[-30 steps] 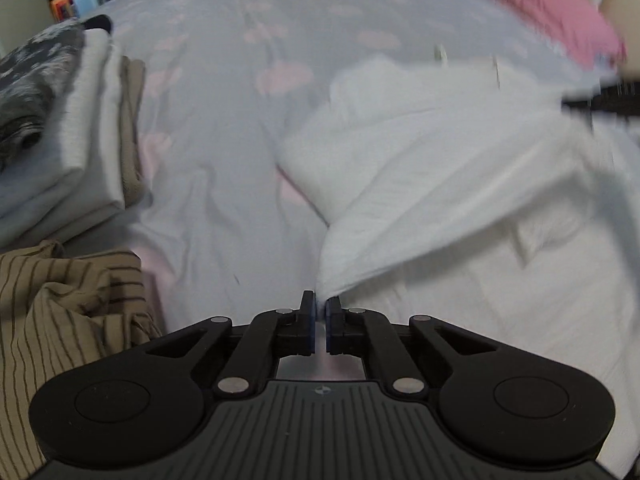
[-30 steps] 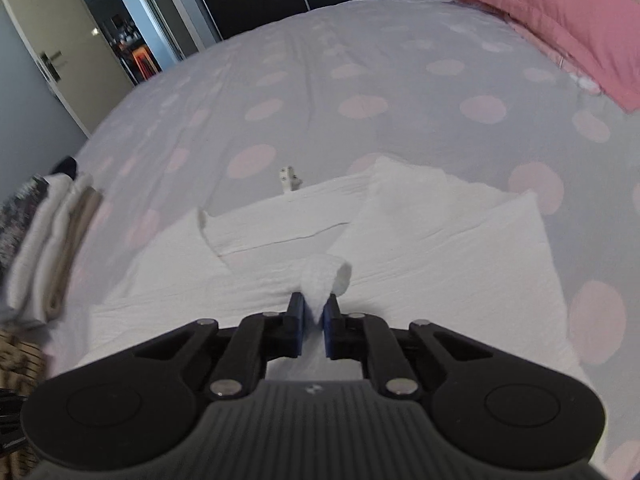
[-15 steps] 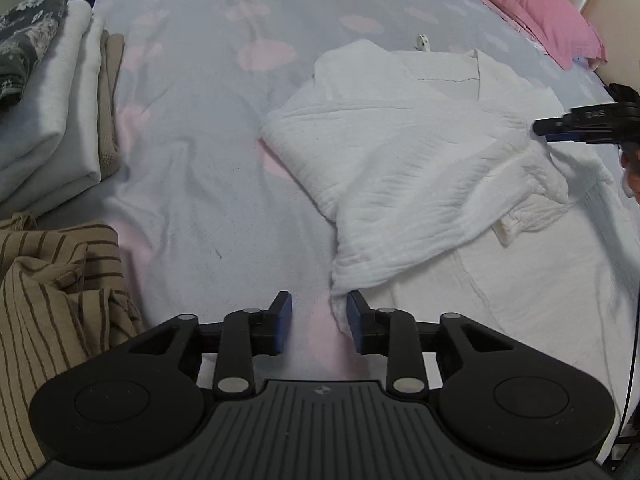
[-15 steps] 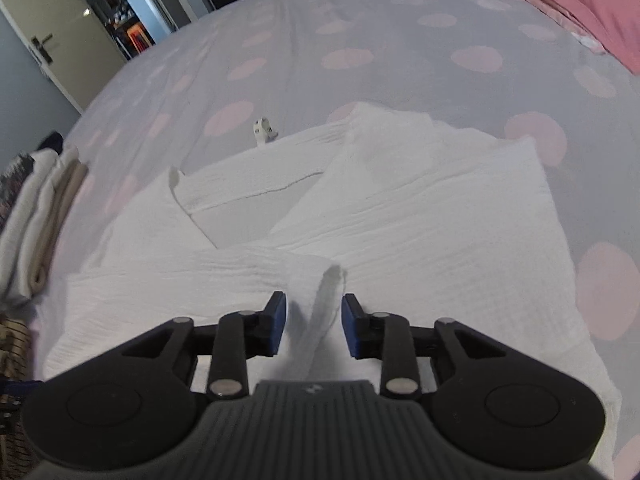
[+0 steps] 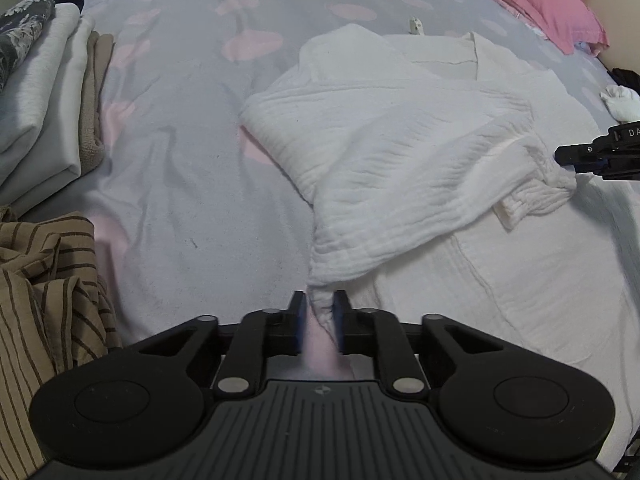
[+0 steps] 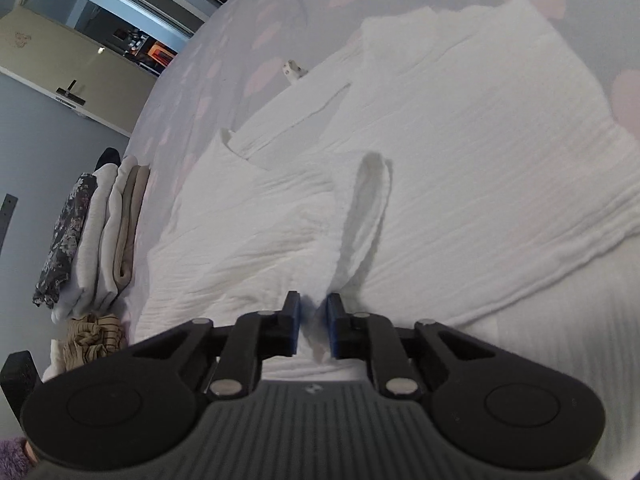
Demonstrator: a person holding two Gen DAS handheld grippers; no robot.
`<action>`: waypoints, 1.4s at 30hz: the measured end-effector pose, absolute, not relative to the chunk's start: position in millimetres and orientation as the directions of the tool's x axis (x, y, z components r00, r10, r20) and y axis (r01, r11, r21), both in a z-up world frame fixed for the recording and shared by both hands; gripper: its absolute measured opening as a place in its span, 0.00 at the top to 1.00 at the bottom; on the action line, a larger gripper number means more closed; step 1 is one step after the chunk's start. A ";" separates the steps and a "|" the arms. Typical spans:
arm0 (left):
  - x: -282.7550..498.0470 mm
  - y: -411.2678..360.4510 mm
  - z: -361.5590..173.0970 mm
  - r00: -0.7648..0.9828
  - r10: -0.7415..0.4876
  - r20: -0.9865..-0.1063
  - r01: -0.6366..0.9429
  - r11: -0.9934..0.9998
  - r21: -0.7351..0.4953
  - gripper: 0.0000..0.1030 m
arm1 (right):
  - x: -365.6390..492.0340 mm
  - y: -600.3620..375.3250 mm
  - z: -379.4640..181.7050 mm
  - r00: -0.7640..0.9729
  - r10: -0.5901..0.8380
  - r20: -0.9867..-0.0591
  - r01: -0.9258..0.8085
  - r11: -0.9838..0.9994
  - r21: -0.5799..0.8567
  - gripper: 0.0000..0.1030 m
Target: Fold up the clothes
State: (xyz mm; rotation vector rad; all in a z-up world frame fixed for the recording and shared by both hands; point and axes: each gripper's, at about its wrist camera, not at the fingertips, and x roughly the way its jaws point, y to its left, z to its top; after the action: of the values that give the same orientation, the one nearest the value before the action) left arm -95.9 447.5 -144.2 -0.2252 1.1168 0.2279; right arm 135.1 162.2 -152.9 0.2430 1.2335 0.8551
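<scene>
Left wrist view: the left claw [image 5: 319, 322] points down at the bed [image 5: 192, 184], whose pale cover carries pink dots. Its jaws are closing, with a corner of the white garment [image 5: 400, 152] between them; the cloth lies against the right pad, while a narrow gap shows on the left side. The garment is spread over the middle and right part of the bed, one sleeve folded across the body, the cuff [image 5: 532, 200] lying near the bed's right edge. The tip of the right claw [image 5: 576, 156] reaches in from the right edge of the view, just beside that cuff. A small white object [image 5: 416, 26] lies on the cover just beyond the collar. A stack of folded clothes [image 5: 44, 96] sits along the bed's left edge, and a crumpled brown striped garment [image 5: 44, 280] lies nearer, at the left corner. A pink pillow [image 5: 532, 0] lies at the far right corner, and a white sock [image 5: 620, 100] by the right edge.

Right wrist view: the right claw [image 6: 313, 330] is over the white garment [image 6: 480, 140], and its jaws are closing with a raised fold of the white cloth between the blue pads. A loop of fabric [image 6: 370, 200] stands up just ahead of the fingers. The stack of folded clothes [image 6: 96, 232] and the striped garment [image 6: 92, 338] lie at the bed's left edge. A door [image 6: 60, 60] stands beyond the bed.
</scene>
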 end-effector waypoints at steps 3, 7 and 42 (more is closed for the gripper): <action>-94.9 446.7 -141.7 0.411 0.095 -0.907 -0.298 0.954 -0.035 0.95 | 137.3 159.3 -134.7 0.179 0.653 -0.735 -0.477 0.712 0.516 0.92; -93.7 445.9 -143.2 0.386 0.127 -0.914 -0.298 0.954 0.007 0.96 | 145.8 156.1 -128.7 0.292 0.558 -0.777 -0.477 0.789 0.387 1.00; -92.2 434.4 -150.5 0.351 0.145 -0.925 -0.281 0.959 0.044 0.92 | 125.3 149.0 -146.6 0.301 0.523 -0.798 -0.591 0.759 0.274 0.88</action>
State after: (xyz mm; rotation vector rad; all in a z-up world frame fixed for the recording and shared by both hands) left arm -92.2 434.4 -150.5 -0.1304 1.1817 0.2765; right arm 125.3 149.0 -146.6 -0.0758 1.0269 0.7392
